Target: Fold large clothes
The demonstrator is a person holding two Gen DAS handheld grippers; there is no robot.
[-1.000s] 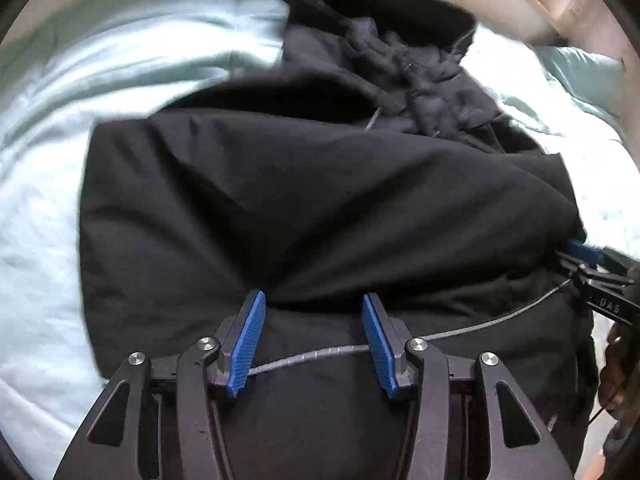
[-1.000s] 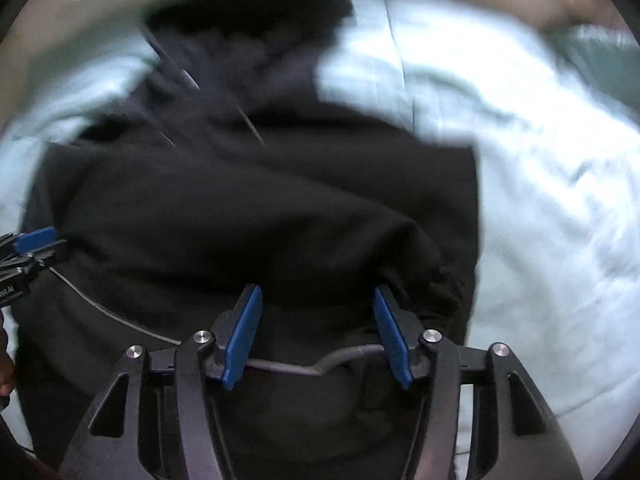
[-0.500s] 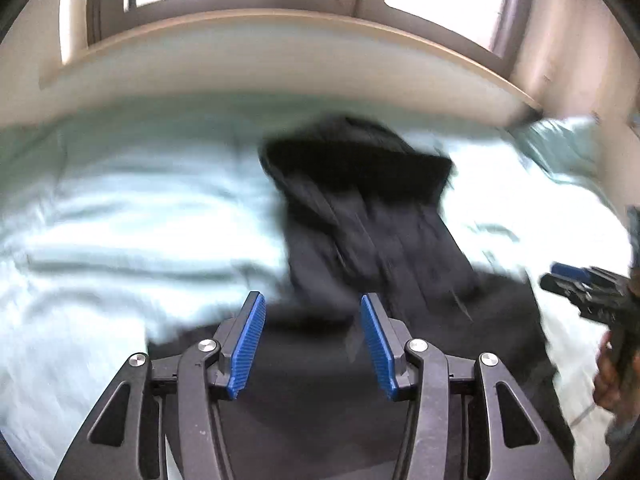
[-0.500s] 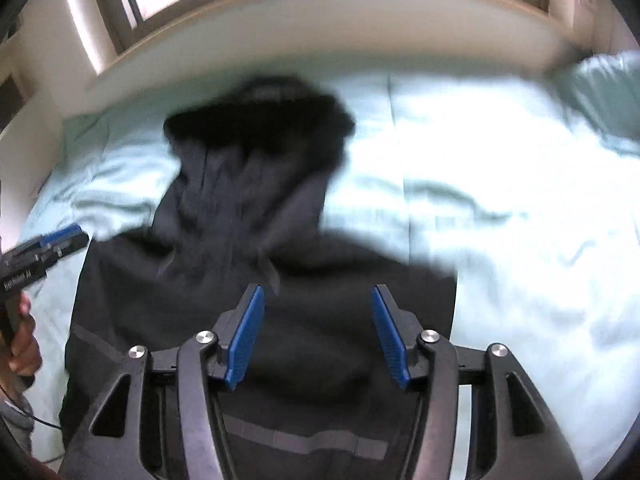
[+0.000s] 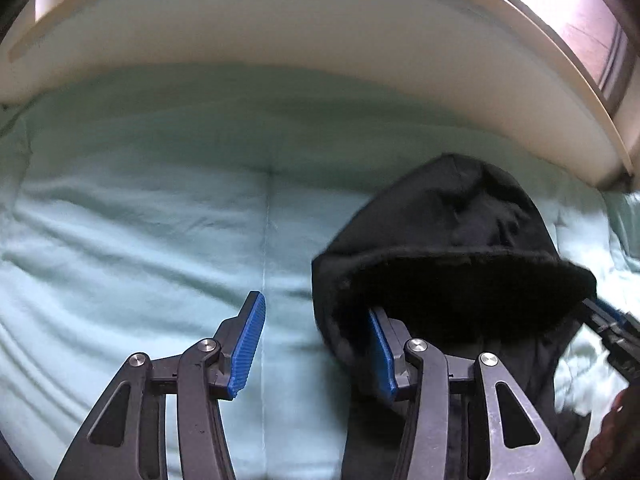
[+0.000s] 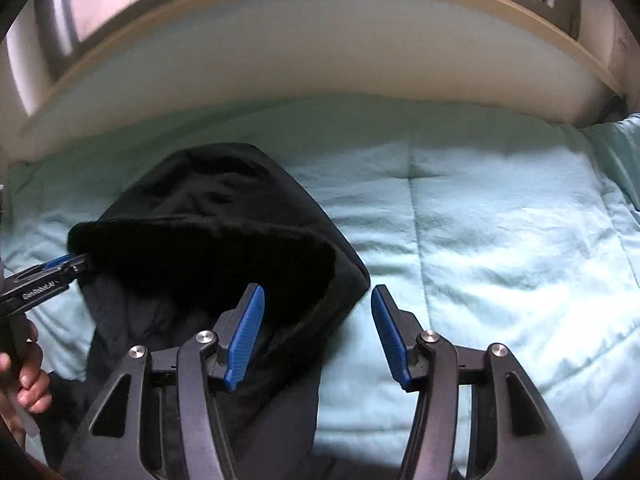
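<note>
On the pale green bed (image 5: 132, 240), close under the cream headboard (image 5: 320, 28), the black hooded jacket (image 5: 452, 240) lies with its hood toward the headboard and the fuzzy hood opening facing me. From the left wrist view it sits right of centre; from the right wrist view it sits left of centre, so I am straddling it.

My left gripper (image 5: 316, 340) has its jaws parted with nothing clamped: only bedding shows between the blue pads, and the hood's left edge sits at or just behind the inner pad; I cannot tell if it touches. My right gripper (image 6: 318, 332) is likewise released, the hood's right edge overlapping the space between its pads without either pad pressing on it.

I judge the step to be taking the hood by both edges so it can be folded down over the body. To do it well I want each pair of jaws to straddle one edge at matching height, bite the rim and the outer fabric together, and close fully before lifting. Thick lined cloth will likely slip from a shallow pinch, so I would go deep. Then I would carry both sides evenly toward me, keeping the fold line straight across. The frames are a little blurred, so I would settle first.
</note>
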